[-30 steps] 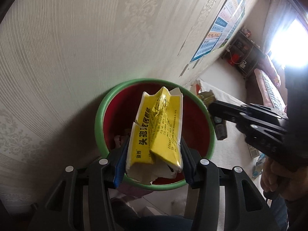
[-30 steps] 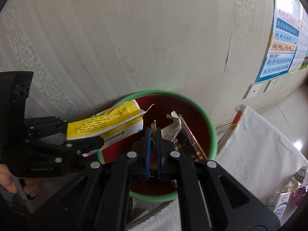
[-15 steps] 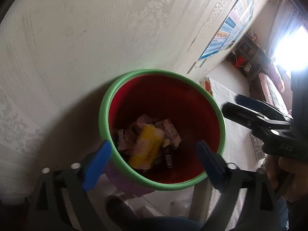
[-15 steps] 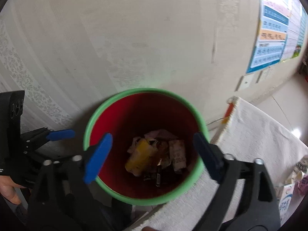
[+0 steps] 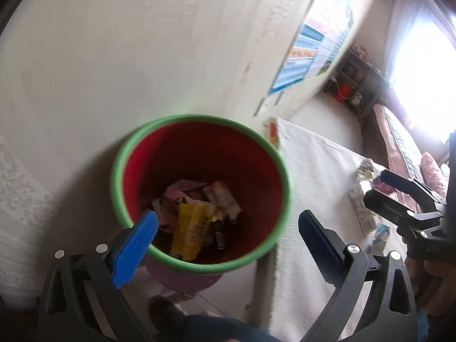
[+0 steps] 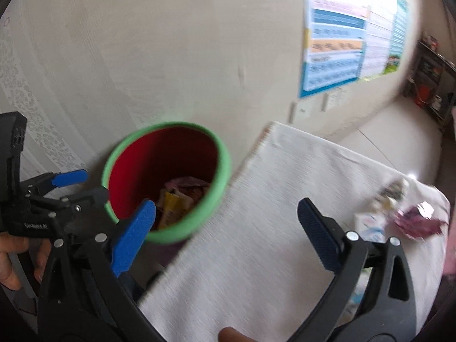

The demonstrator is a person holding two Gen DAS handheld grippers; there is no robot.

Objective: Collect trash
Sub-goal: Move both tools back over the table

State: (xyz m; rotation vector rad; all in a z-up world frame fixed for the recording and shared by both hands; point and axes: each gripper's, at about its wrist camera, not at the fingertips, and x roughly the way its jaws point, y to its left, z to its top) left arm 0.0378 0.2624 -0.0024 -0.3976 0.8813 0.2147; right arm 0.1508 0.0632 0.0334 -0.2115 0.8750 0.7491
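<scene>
Plastic bin, round, with a smooth green rim and red inside, sits straight ahead of the left gripper in the left wrist view. Its jaws have just been opening and now stand spread wide with nothing between the ribbed blue pads; the left pad overlaps the bin's near rim. Down in the bottom lies the trash: a crumpled yellow carton among pale, pinkish scraps of paper and wrappers. Off the right jaw runs a table under a coarse white cloth, and past it the right gripper shows as black fingers held out over a few small cartons, too blurred to tell more.

From the right wrist view, the right gripper also has its jaws flung wide, having just been opening, and they hold nothing. The bin is beyond its left pad, which covers part of the near rim, and the yellow carton peeks out inside. Between and beyond the jaws stretches the woven white cloth. Past the right jaw lie more bits: a white carton and a crinkled dark-pink wrapper, smeared by blur. At far left a hand grips the black left gripper, its blue pad beside the bin.
</scene>
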